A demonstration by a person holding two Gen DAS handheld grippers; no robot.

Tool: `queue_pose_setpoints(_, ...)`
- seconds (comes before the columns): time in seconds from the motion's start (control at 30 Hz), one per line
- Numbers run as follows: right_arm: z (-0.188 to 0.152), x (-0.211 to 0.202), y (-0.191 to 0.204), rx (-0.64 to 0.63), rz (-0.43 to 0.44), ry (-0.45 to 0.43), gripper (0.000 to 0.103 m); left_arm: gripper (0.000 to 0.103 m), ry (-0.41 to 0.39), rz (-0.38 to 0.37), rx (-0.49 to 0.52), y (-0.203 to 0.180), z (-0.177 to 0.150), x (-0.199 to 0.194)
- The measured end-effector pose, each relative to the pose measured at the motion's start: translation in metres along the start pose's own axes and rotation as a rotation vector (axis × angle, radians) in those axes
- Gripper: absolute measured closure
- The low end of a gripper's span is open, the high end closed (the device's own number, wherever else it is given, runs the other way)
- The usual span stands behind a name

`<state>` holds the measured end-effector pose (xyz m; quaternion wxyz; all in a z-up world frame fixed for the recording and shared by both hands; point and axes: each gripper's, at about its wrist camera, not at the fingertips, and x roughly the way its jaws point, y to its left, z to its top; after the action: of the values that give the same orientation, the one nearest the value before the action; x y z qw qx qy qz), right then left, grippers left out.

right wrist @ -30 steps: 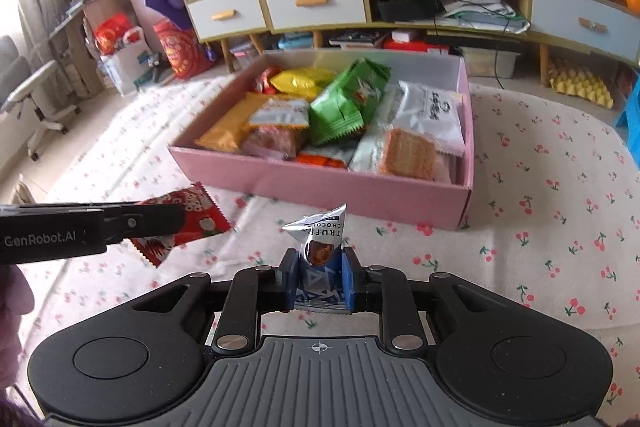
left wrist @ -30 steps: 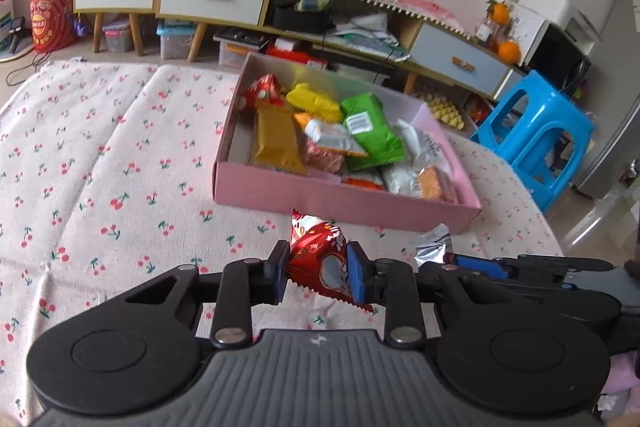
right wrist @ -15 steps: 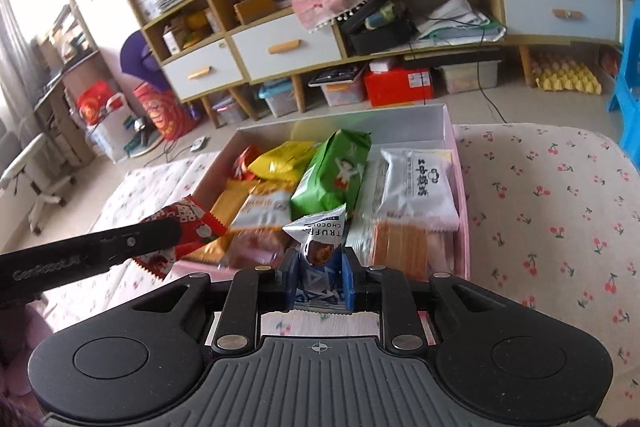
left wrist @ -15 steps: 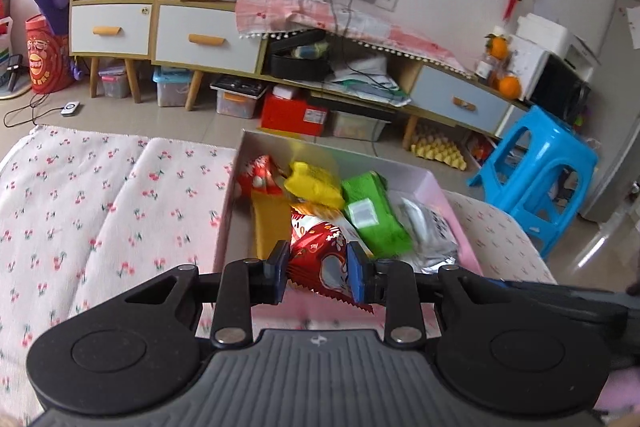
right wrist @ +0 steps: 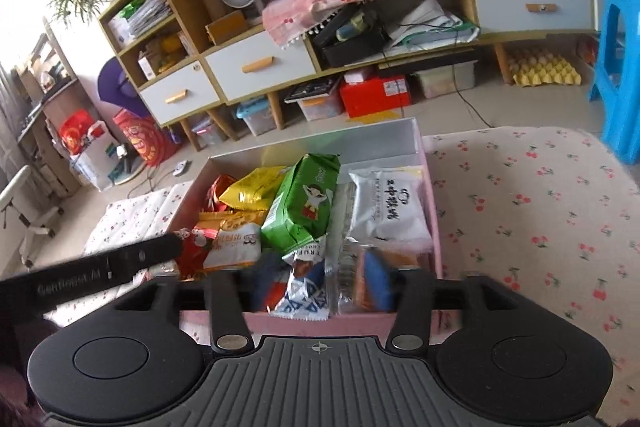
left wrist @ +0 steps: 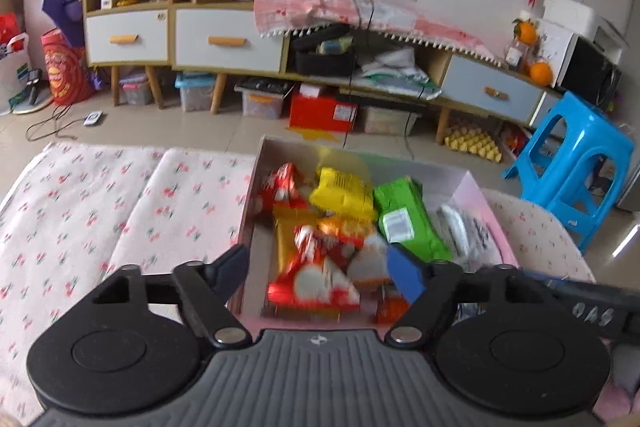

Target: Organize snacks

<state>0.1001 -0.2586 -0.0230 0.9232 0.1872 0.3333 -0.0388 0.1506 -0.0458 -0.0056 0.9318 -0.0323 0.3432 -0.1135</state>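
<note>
A pink box full of snack packets sits on the cherry-print cloth. My left gripper is open above the box's near left part; the red and white packet lies loose between its fingers, blurred. My right gripper is open above the box's near edge; the silver and blue truffle packet sits free between its fingers among the snacks. A green packet, a yellow packet and a white packet lie in the box.
The cherry-print cloth spreads to both sides of the box. A blue plastic stool stands to the right. Cabinets and floor clutter are behind. The left gripper's body crosses the right wrist view.
Both grippers have moved forward over the box and opened. The red packet and the truffle packet have left the pads and are dropping or lying in the box.
</note>
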Motion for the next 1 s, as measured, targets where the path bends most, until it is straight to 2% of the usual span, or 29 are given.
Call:
queue_pose_setpoints(0.13, -0.004, -0.02, 0.006, -0.011, -0.014, 0.019, 0.03, 0.01, 0.051, 0.028, -0.006, -0.001, -0.009, -0.016)
queue_pose_setpoints(0.23, -0.01, -0.036, 0.014, -0.052, -0.048, 0.038, 0.023, 0.004, 0.082, 0.054, -0.015, -0.001, -0.018, -0.032)
queue_pose_setpoints(0.4, -0.021, -0.065, 0.026, -0.079, -0.079, 0.058, 0.011, 0.001, 0.128, 0.107, 0.012, -0.007, -0.029, -0.057)
queue_pose_setpoints(0.57, -0.035, -0.087, 0.033, -0.073, -0.145, 0.088, 0.006, 0.0, 0.154, 0.122, 0.011, -0.011, -0.037, -0.077)
queue_pose_setpoints(0.8, -0.054, -0.095, 0.032, -0.077, -0.192, 0.117, 0.005, 0.0, 0.176, 0.155, 0.056, -0.022, -0.047, -0.085)
queue_pose_setpoints(1.0, -0.053, -0.099, 0.039, -0.107, -0.184, 0.112, 0.005, 0.0, 0.185, 0.172, 0.07, -0.028, -0.052, -0.084)
